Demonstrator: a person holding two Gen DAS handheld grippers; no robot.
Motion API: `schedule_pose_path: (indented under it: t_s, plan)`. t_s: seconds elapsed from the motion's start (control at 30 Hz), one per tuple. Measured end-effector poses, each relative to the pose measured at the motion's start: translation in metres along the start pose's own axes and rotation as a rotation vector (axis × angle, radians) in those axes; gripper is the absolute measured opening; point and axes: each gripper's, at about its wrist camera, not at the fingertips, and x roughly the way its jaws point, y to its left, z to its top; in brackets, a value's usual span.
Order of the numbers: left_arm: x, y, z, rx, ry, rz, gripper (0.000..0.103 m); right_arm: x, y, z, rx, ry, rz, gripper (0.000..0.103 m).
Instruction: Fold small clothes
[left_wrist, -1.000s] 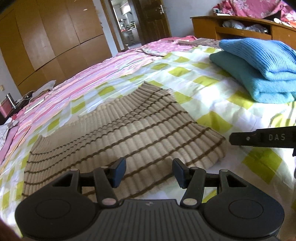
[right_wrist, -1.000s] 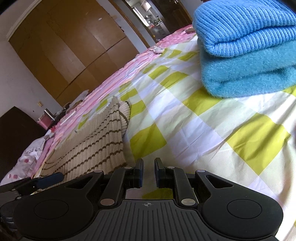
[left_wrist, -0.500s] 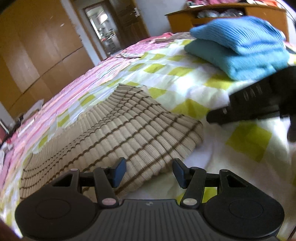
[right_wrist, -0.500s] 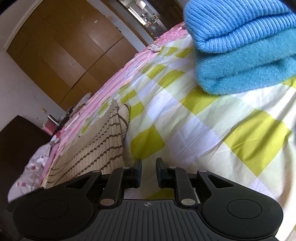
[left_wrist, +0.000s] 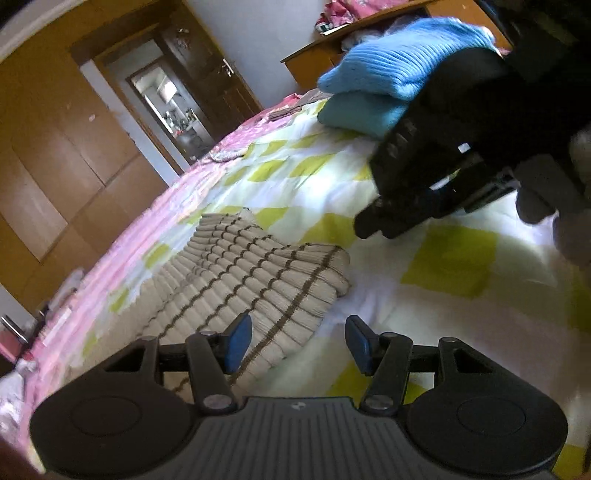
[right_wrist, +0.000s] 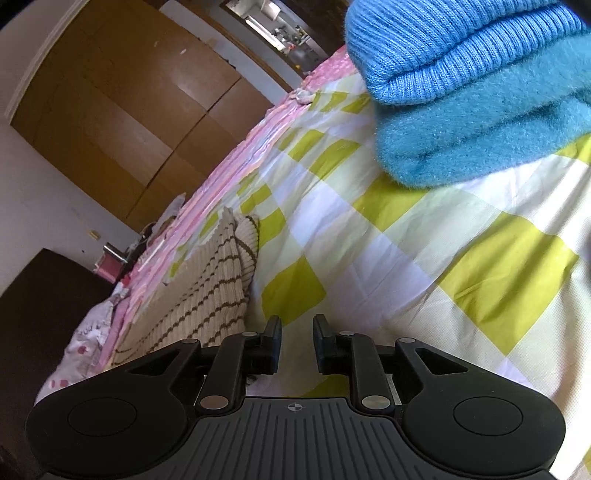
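Because the striped beige sweater (left_wrist: 236, 291) lies flat on the bed (left_wrist: 461, 317), ahead and to the left of both claws, we judge the left claw (left_wrist: 295, 341) nearer: it hangs wide and empty over the near corner. Our right claw (right_wrist: 297, 341) is narrow, empty, just beside the edge.

We see a tan sweater (left_wrist: 255, 280) with thin brown stripes at the lower left. The bed sheet (right_wrist: 406, 266) has yellow-green and white squares, with pink along its left edge. Two blue sweaters (right_wrist: 476, 92) sit upper right, and brown wardrobe doors (right_wrist: 125, 110) upper left.
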Motion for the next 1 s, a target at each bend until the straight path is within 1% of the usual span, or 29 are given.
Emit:
schedule_pose_path:
  t_s: [0.13, 0.23, 0.3, 0.4, 0.47, 0.5, 0.53, 0.6, 0.63, 0.7, 0.8, 0.9, 1.0]
  plan:
    - [0.014, -0.01, 0.012, 0.02, -0.009, 0.045, 0.061, -0.003, 0.001, 0.0, 0.001, -0.003, 0.014, 0.022]
    - [0.026, -0.013, 0.021, 0.034, -0.017, 0.065, 0.062, -0.006, 0.0, 0.002, 0.011, -0.012, 0.019, 0.027]
    - [0.03, -0.012, 0.023, 0.033, -0.022, 0.071, 0.062, -0.007, -0.002, 0.002, 0.014, -0.01, 0.032, 0.029]
    - [0.032, -0.005, 0.024, -0.014, -0.021, 0.05, 0.061, -0.008, 0.0, 0.004, 0.002, -0.009, 0.047, 0.031]
    - [0.032, 0.0, 0.022, -0.035, -0.02, 0.029, 0.052, -0.007, 0.003, 0.007, 0.003, -0.012, 0.066, 0.035]
    - [0.031, 0.001, 0.021, -0.036, -0.018, 0.02, 0.044, -0.003, 0.004, 0.01, 0.013, -0.008, 0.083, 0.037]
    - [0.03, 0.001, 0.019, -0.038, -0.017, 0.009, 0.036, 0.002, 0.004, 0.015, 0.029, 0.004, 0.101, 0.04]
    - [0.026, 0.003, 0.017, -0.054, -0.024, -0.004, 0.028, 0.017, 0.007, 0.025, 0.042, 0.028, 0.124, 0.041]
    - [0.025, 0.005, 0.017, -0.07, -0.028, -0.01, 0.027, 0.026, 0.01, 0.032, 0.035, 0.034, 0.133, 0.041]
    - [0.023, 0.01, 0.017, -0.111, -0.031, -0.025, 0.024, 0.048, 0.016, 0.045, 0.018, 0.049, 0.131, 0.043]
    - [0.021, 0.019, 0.018, -0.168, -0.043, -0.054, 0.022, 0.079, 0.022, 0.057, 0.031, 0.094, 0.134, 0.044]
    - [0.018, 0.027, 0.018, -0.219, -0.057, -0.084, 0.021, 0.103, 0.03, 0.059, -0.006, 0.119, 0.107, 0.044]
    - [0.016, 0.035, 0.016, -0.268, -0.07, -0.109, 0.021, 0.119, 0.035, 0.06, -0.007, 0.126, 0.116, 0.044]
